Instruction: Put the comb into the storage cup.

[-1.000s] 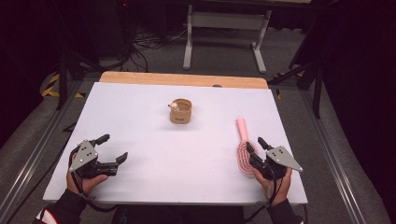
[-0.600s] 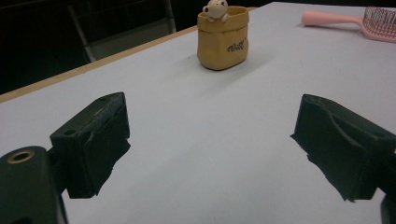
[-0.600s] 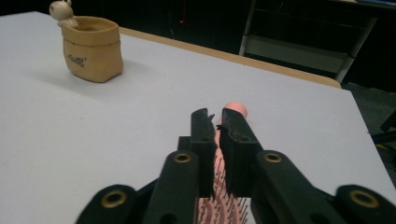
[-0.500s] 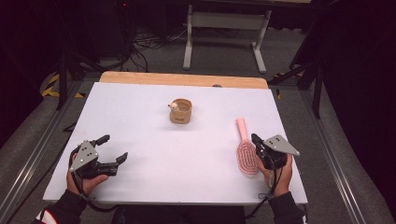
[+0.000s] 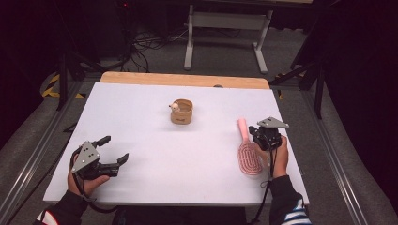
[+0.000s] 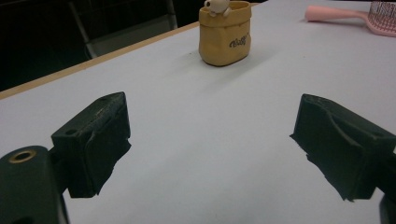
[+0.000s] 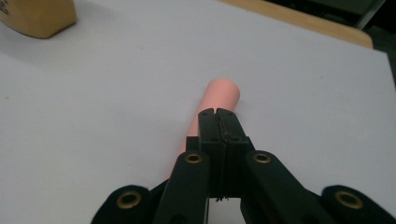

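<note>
The pink hairbrush (image 5: pixel 248 152) lies flat on the white desk (image 5: pixel 155 154), well to the right of the small tan cup (image 5: pixel 181 112), with the right claw (image 7: pixel 218 113) pinched tight and empty over its handle, while the left claw (image 5: pixel 114 151) gapes wide far left of the brush.

One bit of writing shows: dark, slanted lettering on the front of the tan pouch (image 6: pixel 225 33), low on its right side. It is too small and blurred to read for certain. No other text, number or sign can be read.
</note>
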Demonstrator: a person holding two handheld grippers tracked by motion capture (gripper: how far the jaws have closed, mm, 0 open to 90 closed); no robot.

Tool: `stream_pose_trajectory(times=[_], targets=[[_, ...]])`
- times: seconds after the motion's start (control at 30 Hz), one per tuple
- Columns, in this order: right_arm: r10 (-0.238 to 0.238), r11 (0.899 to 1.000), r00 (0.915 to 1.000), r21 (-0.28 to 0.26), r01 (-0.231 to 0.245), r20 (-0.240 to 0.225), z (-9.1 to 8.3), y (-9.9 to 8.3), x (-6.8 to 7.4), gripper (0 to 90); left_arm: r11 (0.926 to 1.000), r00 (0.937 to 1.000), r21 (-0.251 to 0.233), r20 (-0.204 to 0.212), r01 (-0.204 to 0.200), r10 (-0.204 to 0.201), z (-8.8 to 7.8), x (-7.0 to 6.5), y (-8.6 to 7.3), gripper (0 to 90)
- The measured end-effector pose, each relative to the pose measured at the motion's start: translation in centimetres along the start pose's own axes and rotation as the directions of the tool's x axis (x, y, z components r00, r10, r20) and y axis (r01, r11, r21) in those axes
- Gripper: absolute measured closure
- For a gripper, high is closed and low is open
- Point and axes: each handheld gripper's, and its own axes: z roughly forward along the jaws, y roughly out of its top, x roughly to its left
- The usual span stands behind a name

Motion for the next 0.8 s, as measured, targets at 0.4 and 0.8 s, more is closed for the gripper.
stream_pose_trajectory(times=[0.4, 0.8], targets=[[0.026, 0.99, 0.9995, 0.14, -0.024, -0.018, 3.9, 0.2, -1.5, 90.0, 1.0, 1.0, 0.006, 0.002, 0.0, 0.0, 0.0, 0.0, -0.1, 12.0], [0.001, 0.972, 0.9995, 0.234, 0.006, -0.032, 5.3, 1.3, -2.2, 90.0, 1.0, 1.0, 0.001, 0.0, 0.007, -0.007, -0.1, 0.2, -0.1, 11.8]])
